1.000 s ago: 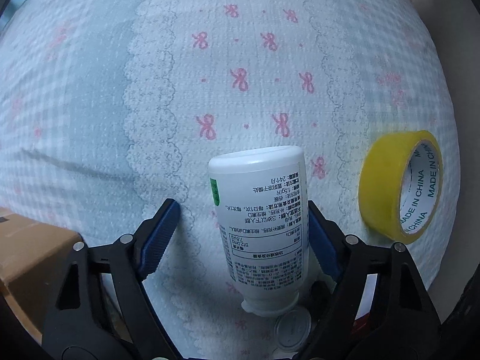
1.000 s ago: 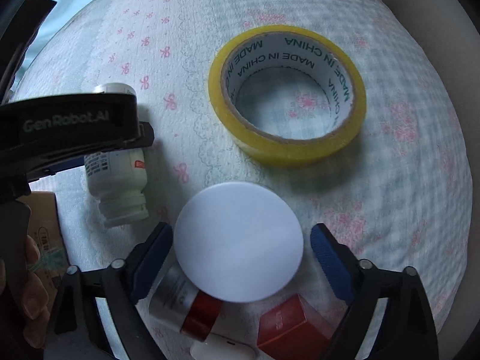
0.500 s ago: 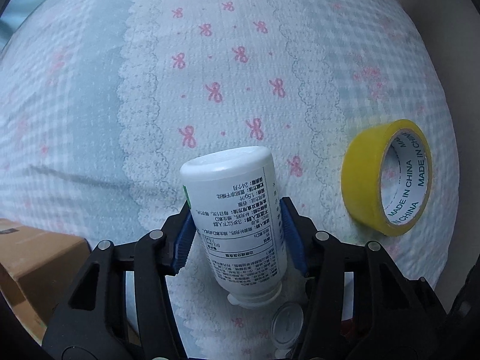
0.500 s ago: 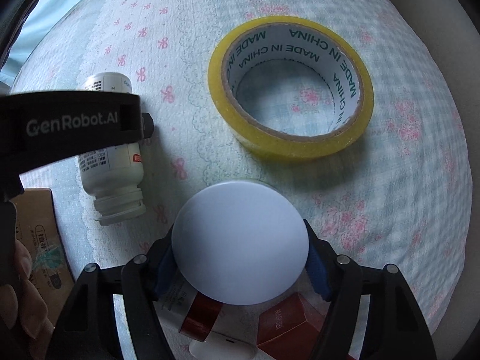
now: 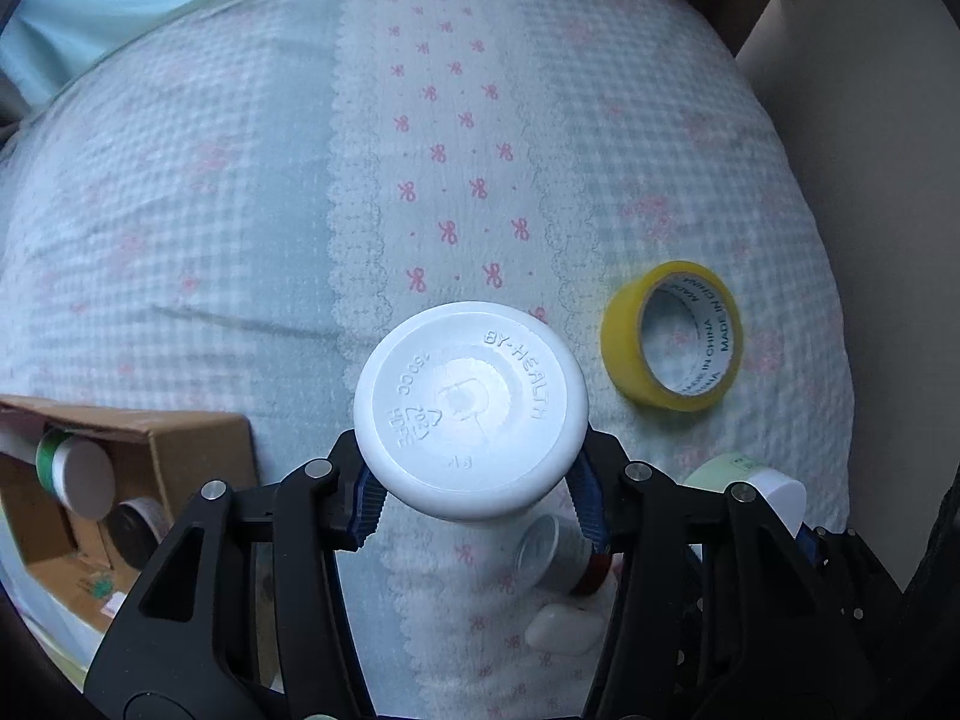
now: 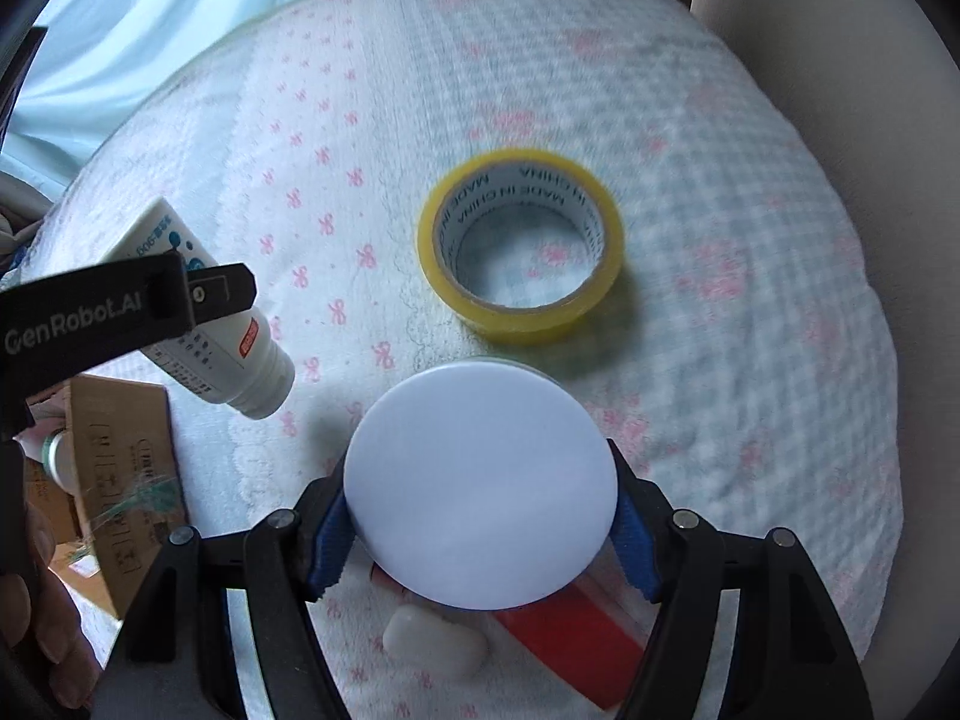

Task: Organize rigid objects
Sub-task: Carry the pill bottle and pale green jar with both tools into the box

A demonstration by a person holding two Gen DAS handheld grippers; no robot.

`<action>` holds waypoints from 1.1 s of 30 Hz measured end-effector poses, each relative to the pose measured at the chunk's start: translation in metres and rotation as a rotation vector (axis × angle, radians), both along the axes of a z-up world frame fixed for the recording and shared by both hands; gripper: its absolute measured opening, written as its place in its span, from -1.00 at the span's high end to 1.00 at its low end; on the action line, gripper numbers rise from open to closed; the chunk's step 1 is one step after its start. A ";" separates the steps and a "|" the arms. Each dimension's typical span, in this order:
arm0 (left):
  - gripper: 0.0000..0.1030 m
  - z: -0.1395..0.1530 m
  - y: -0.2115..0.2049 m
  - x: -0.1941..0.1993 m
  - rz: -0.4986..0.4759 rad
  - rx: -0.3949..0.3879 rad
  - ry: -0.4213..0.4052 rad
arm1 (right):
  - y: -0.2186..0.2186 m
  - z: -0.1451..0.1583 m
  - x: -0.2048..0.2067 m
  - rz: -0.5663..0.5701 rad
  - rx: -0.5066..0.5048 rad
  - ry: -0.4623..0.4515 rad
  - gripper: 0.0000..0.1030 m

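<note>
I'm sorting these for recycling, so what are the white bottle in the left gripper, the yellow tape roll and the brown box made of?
White bottle: matte plastic; its base bears a moulded recycling mark. Yellow tape roll: glossy translucent film, probably plastic, on a printed core that looks like card. Brown box: dull cardboard, judging by its folded flap.

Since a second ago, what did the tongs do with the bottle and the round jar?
The left tongs closed on the white bottle that lay on the cloth and lifted it; its base now faces the camera, and the jaws are closing further. The right tongs closed on the white-lidded jar and raised it too. The yellow tape roll and cardboard box stayed put.
</note>
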State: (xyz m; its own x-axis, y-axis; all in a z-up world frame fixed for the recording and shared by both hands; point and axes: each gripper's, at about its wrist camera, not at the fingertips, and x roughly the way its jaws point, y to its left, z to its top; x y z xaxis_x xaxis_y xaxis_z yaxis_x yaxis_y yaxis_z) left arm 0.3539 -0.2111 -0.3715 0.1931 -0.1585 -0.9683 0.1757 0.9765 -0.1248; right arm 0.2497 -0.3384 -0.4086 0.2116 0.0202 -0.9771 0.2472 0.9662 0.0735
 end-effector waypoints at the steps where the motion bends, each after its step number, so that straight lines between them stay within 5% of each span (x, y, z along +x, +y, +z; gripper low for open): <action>1: 0.09 0.011 0.002 -0.005 0.004 -0.005 -0.012 | -0.001 0.008 -0.003 0.003 -0.001 -0.011 -0.31; 12: 0.09 0.153 0.078 -0.080 0.115 -0.095 -0.154 | 0.045 0.146 -0.045 0.192 -0.055 -0.161 -0.31; 18: 0.09 0.197 0.152 -0.107 0.199 -0.080 -0.211 | 0.089 0.198 -0.052 0.282 -0.020 -0.232 -0.31; 26: 0.09 0.203 0.259 -0.124 0.260 -0.050 -0.214 | 0.173 0.221 -0.049 0.367 0.024 -0.262 -0.31; 33: 0.09 0.165 0.342 -0.110 0.222 -0.019 -0.148 | 0.250 0.197 -0.033 0.365 0.039 -0.223 -0.31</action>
State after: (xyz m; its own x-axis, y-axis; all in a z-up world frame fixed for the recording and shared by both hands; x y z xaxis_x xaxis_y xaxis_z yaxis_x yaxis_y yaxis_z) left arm 0.2443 0.1304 -0.2068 0.3647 -0.1144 -0.9241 -0.0244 0.9909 -0.1323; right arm 0.2164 -0.0882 -0.2118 0.3898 0.1685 -0.9054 -0.1360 0.9829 0.1244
